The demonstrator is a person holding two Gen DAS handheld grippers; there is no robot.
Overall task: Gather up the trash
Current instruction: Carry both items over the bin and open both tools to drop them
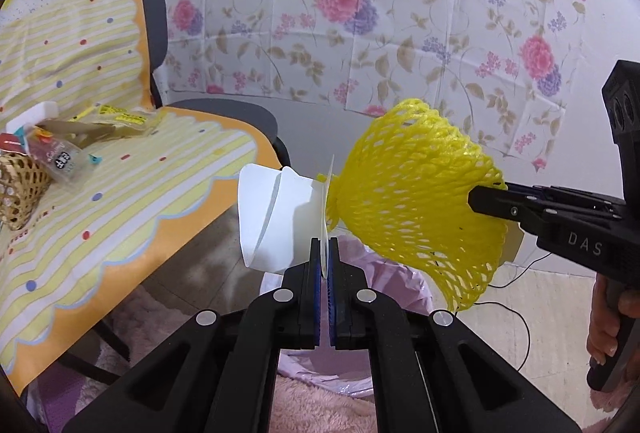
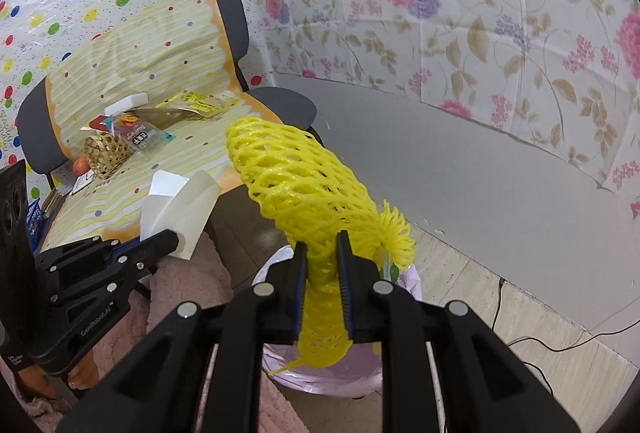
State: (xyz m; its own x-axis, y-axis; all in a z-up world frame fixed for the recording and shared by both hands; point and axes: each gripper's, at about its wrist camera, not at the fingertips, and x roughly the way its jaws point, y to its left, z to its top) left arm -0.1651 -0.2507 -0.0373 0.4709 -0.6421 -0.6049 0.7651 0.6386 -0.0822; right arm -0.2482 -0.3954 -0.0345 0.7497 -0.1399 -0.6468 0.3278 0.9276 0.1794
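My left gripper (image 1: 327, 247) is shut on a folded white paper (image 1: 276, 221) that sticks out to the left of its tips. The same paper (image 2: 180, 205) shows at the left gripper (image 2: 174, 239) in the right wrist view. My right gripper (image 2: 323, 241) is shut on a yellow foam fruit net (image 2: 304, 189), which flares out ahead of the fingers. In the left wrist view the net (image 1: 416, 201) hangs from the right gripper (image 1: 474, 199) at the right. Both grippers hover above a bin lined with a pale pink bag (image 2: 276, 269), whose liner (image 1: 384, 273) peeks between the left fingers.
A chair with a yellow striped cover (image 2: 132, 73) stands at the left, holding a small woven basket (image 2: 106, 153), wrappers (image 2: 140, 135) and a white block (image 2: 126, 101). A pink fluffy rug (image 2: 188, 285) lies under the bin. Cables (image 2: 560, 345) run over the floor at the right.
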